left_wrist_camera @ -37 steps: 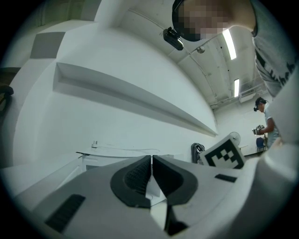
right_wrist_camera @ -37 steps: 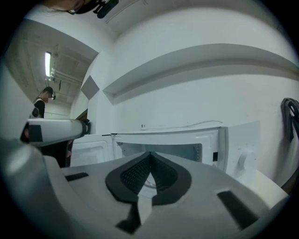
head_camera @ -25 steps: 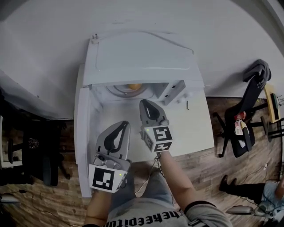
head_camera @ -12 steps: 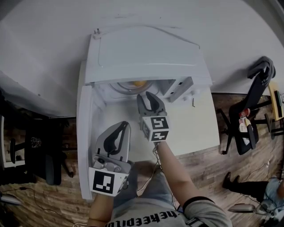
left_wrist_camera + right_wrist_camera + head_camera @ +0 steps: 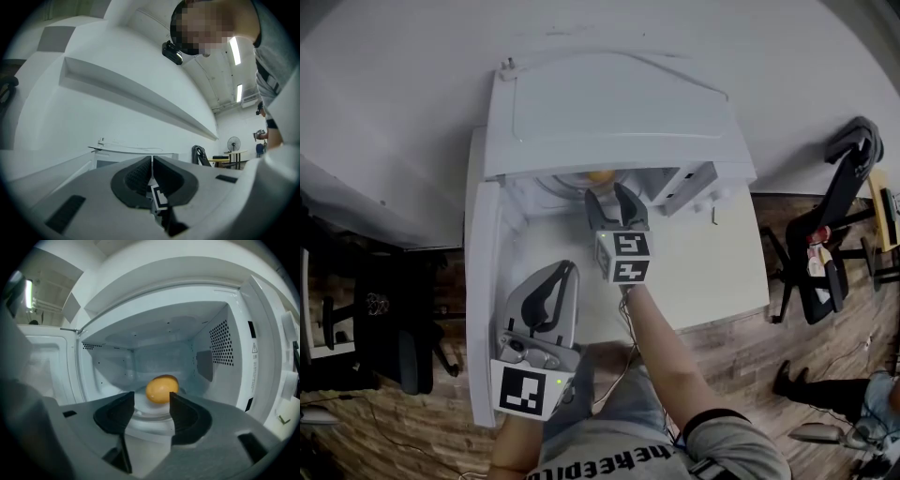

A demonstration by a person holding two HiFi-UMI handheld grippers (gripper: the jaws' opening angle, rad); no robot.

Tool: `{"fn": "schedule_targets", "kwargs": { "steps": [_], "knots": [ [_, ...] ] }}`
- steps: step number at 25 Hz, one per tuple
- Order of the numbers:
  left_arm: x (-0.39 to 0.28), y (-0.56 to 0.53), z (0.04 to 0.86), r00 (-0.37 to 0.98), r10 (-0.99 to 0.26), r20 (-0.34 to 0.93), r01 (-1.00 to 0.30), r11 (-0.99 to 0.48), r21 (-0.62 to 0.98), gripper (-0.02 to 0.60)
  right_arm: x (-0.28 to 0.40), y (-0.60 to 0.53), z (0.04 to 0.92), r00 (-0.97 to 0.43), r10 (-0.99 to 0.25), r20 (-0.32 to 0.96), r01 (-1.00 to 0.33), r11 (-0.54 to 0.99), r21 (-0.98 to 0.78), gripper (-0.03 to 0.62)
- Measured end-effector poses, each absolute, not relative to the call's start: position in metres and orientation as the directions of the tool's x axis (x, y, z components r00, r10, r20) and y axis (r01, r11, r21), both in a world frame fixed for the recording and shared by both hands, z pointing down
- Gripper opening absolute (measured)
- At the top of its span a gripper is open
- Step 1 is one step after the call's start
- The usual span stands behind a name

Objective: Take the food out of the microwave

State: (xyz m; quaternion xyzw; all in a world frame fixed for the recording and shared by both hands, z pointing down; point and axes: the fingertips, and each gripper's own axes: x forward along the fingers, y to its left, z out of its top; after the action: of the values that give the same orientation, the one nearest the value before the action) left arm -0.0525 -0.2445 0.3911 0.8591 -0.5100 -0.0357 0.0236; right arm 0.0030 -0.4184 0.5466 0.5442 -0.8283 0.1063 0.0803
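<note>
The food (image 5: pixel 161 389) sits far inside the open microwave (image 5: pixel 225 348), dead ahead of the right gripper (image 5: pixel 151 401) (long axis across the gap). Those jaws have just been opening and stand spread, nothing between them. The left gripper (image 5: pixel 152 164), pressed together, hangs back on the near side.

White wall (image 5: pixel 384 84): fills the upper part of the head view. Wood-plank floor (image 5: pixel 811 352): seen at lower left and lower right. White table (image 5: pixel 717 272): placed centre right. Black office chair (image 5: pixel 836 239): right edge. Dark chair (image 5: pixel 398 352): left edge. In the left gripper view, lit ceiling strip lights (image 5: pixel 235 50) are seen upper right; a standing fan (image 5: pixel 233 143) is shown at right.
</note>
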Motion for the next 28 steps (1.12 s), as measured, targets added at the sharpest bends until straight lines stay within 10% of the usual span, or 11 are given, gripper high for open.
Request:
{"fn": "schedule_targets", "kwargs": {
  "steps": [28],
  "knots": [
    [-0.058,-0.246,0.399,0.484,-0.875,-0.019,-0.871,-0.484,0.087,0.014,0.001,-0.466,0.571,-0.22,-0.921,0.32,-0.974,0.227,-0.017,0.326]
  ]
}}
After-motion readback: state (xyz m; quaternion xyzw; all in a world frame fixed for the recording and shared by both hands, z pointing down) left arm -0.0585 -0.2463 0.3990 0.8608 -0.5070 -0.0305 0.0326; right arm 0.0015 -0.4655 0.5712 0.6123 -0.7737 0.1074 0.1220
